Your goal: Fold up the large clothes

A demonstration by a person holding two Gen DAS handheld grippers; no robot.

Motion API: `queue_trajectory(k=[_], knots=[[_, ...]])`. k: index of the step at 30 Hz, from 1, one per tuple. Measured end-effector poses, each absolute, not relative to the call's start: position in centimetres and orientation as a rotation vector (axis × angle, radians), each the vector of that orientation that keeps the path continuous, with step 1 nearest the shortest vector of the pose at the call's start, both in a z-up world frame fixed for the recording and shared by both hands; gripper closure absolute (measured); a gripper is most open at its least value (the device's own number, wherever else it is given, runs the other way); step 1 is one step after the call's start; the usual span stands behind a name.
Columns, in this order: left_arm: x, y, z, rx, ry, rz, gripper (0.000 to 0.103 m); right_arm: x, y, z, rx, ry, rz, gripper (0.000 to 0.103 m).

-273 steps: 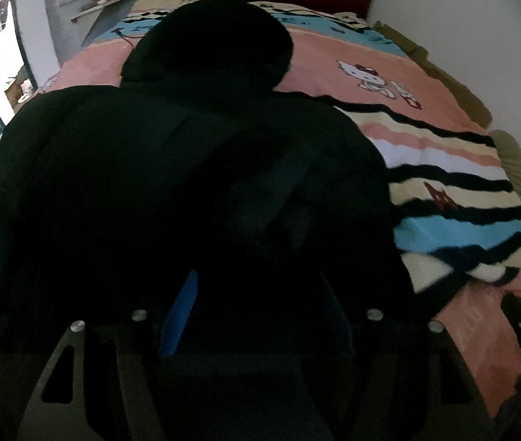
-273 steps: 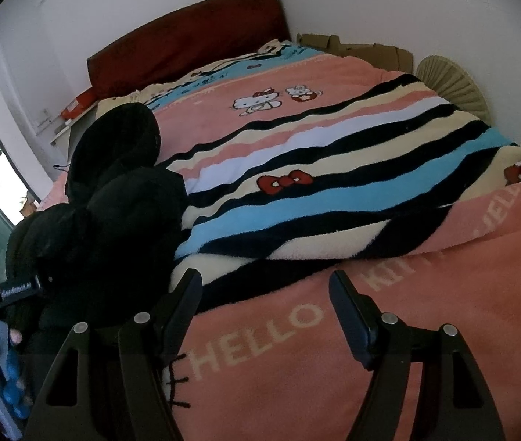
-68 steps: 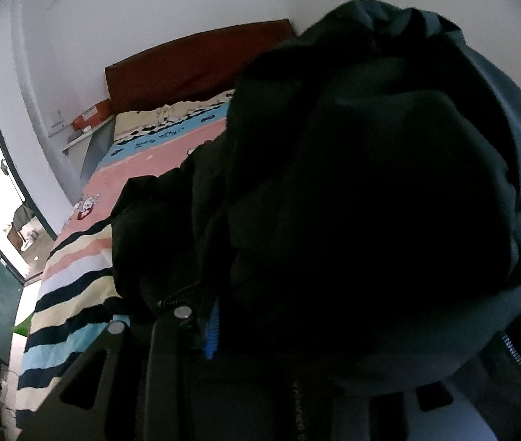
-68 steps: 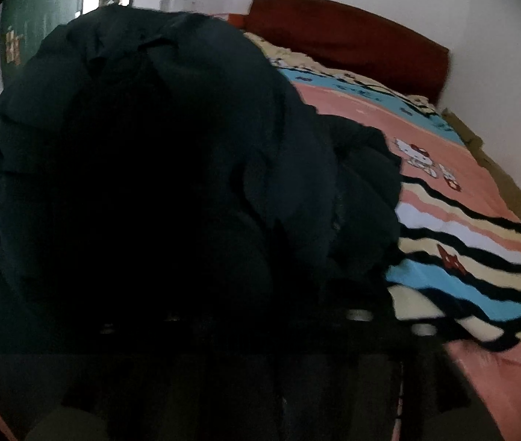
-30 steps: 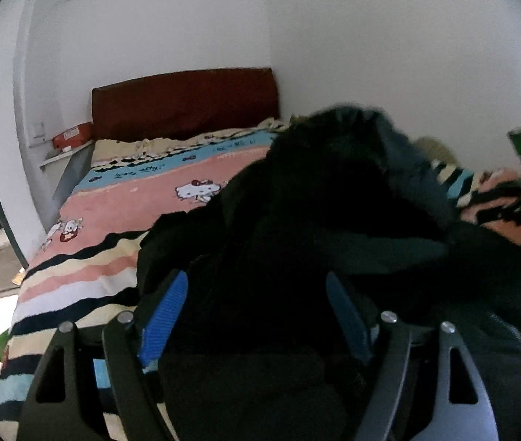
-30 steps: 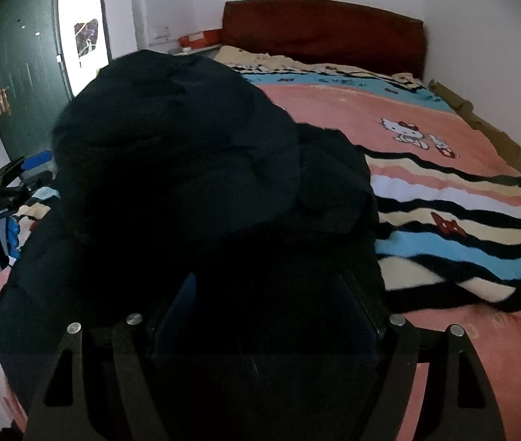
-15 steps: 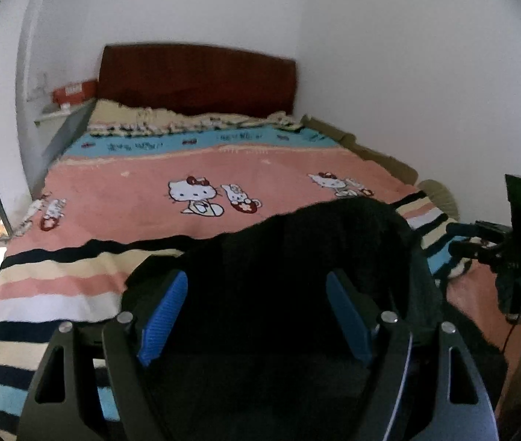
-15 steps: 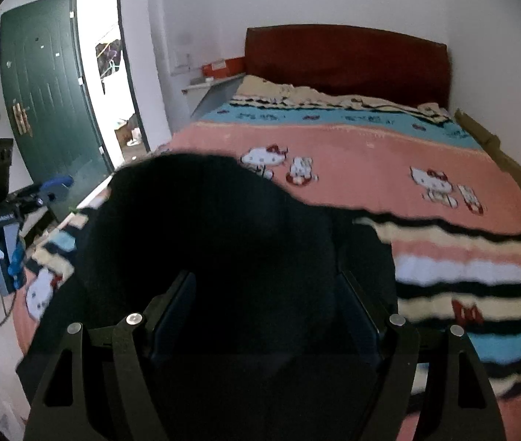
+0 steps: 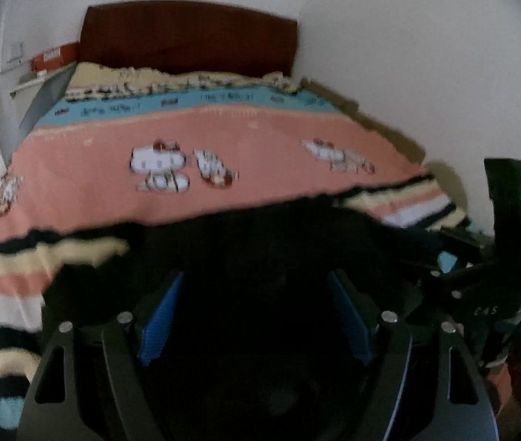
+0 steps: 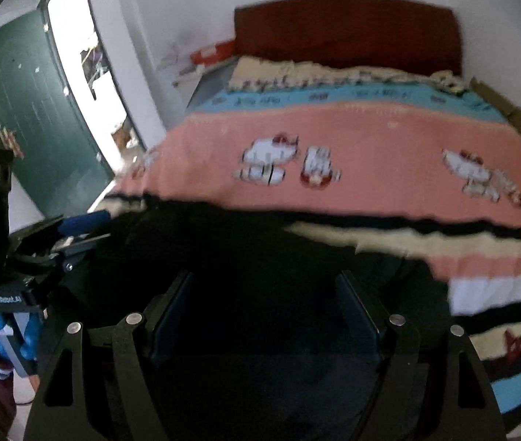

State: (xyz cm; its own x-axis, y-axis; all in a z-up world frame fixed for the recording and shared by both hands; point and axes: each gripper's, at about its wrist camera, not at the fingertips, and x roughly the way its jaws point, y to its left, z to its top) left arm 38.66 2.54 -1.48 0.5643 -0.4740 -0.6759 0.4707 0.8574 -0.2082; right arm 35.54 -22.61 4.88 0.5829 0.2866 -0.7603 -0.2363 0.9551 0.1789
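Left wrist view first: left gripper (image 9: 257, 316) spread wide, blue pads (image 9: 161, 319) well apart, nothing pinched between them. Black jacket (image 9: 260, 250) lying flat on the striped blanket (image 9: 76, 191), spread under and just ahead of the fingers, its far edge reaching the pink band with the cat prints. Right gripper (image 9: 455, 257) seen off to the right side, low over the jacket's right edge. Compared with a second ago: no longer heaped up high in front of the lens, the jacket now dropped low and laid out, far more of the blanket and the red headboard (image 9: 187, 36) showing above it; compared with half a second ago, nearly the same layout, only blurred. Over to the right wrist view: right gripper (image 10: 264, 312) likewise wide open, dark pads (image 10: 170, 312) parted with nothing clamped, black jacket (image 10: 260, 257) directly beneath and ahead of the fingers, its front edge running across the frame against the pink part of the blanket (image 10: 370, 147). Left gripper (image 10: 73, 231) visible at the left edge, over the jacket's left side, green door (image 10: 29, 110) behind it. Against a second ago: big dark mound gone, garment flattened on the bed. No containers anywhere in either view.
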Motion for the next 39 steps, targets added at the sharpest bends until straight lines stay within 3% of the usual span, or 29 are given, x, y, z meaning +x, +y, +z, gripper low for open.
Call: queue_trajectory(k=[5, 16, 31, 39], knots=[[32.9, 3.7, -5.1, 0.024, 0.796, -0.562, 0.026, 30.4, -21.8, 1.6, -0.043, 0.953, 0.363, 0.026], [23.2, 5.2, -7.8, 0.061, 0.802, -0.522, 0.026, 19.6, -21.6, 0.4, -0.129, 0.98, 0.423, 0.026], [31.2, 1.8, -10.4, 0.064, 0.898, -0.393, 0.021, 26.1, -23.4, -4.0, -0.033, 1.054, 0.321, 0.025], [29.8, 2.0, -7.9, 0.068, 0.882, -0.397, 0.021, 25.0, -22.4, -1.9, -0.091, 1.058, 0.293, 0.026]])
